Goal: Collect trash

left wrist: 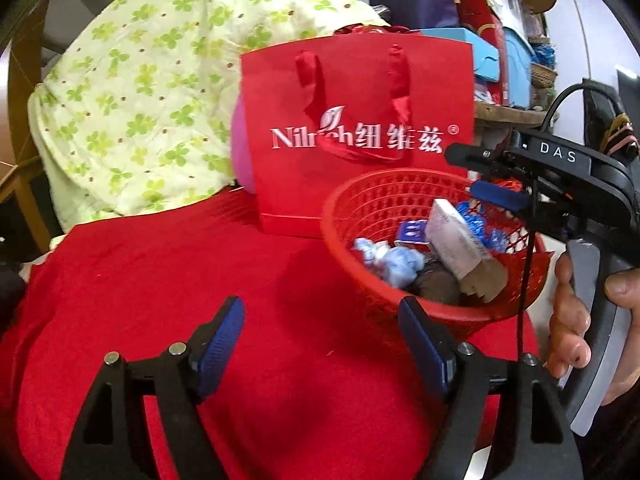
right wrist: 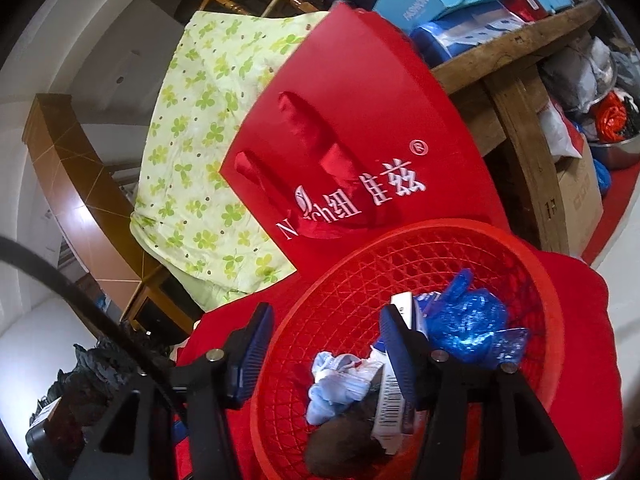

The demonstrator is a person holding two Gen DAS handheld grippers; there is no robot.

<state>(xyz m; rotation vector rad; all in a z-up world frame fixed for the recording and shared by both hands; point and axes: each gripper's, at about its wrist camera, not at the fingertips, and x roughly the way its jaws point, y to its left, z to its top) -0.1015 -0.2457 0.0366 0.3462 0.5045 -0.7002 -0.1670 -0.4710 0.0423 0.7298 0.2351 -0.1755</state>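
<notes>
A red mesh basket [left wrist: 348,240] [right wrist: 336,292] sits on a red cloth [left wrist: 180,280]. It holds a white carton [left wrist: 456,240], crumpled pale blue tissue [left wrist: 396,262] [right wrist: 336,384], a blue plastic wrapper [right wrist: 468,324] and a dark brown lump [left wrist: 434,286] [right wrist: 340,444]. My left gripper [left wrist: 322,344] is open and empty over the cloth, just left of the basket's near rim. My right gripper [right wrist: 326,344] is open and empty above the basket; it also shows in the left wrist view [left wrist: 496,184], over the basket's far right rim.
A red paper gift bag [left wrist: 360,120] [right wrist: 360,140] stands right behind the basket. A green clover-print quilt [left wrist: 132,92] [right wrist: 208,160] lies to the left. A cluttered wooden shelf [right wrist: 512,80] with boxes is at the right.
</notes>
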